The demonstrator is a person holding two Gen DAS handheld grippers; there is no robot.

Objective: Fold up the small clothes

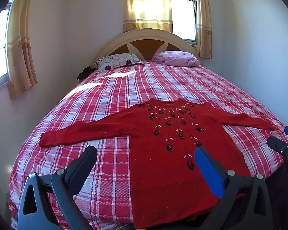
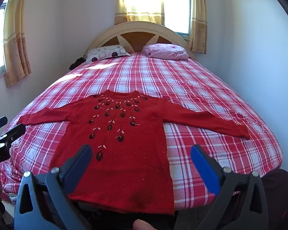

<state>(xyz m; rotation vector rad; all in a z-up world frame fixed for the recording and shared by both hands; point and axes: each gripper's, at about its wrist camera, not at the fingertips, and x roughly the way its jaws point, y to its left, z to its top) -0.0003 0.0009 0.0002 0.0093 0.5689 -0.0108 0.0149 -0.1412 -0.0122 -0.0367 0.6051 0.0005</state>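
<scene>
We find both tongs parted wide and holding nothing. The left gripper [image 1: 146, 153] hangs above the near edge of the bed [image 1: 109, 172], with the red sweater [image 1: 169, 149] straight ahead of it; its blue-padded finger sits over the sweater body and its dark finger over bare plaid to the left. The right gripper [image 2: 141, 151] is likewise raised, dark finger over the sweater [image 2: 121, 134] body, blue finger over plaid to the right. Neither touches cloth, as far as we can judge.

Sweater lies face up, flat, spread w/ both sleeves out sideways, collar on the far side from the tongs, hem toward them and hanging slightly off the bed edge. The left sleeve [image 1: 82, 134] runs off to the left of the left tong; the right sleeve [image 2: 207, 120] runs off right of the right tong.

Step in hand, in our judgement: start of fold, garment laid out, no fold made yet. Next move prob. calls for each tong to go out to its own sleeve (cuff or shoulder), pinch one layer only, and carry it inward across the chest. Knit looks thick and limp; hem overhang may drag. Pillows [image 1: 119, 61] far ahead, not in the way.
</scene>
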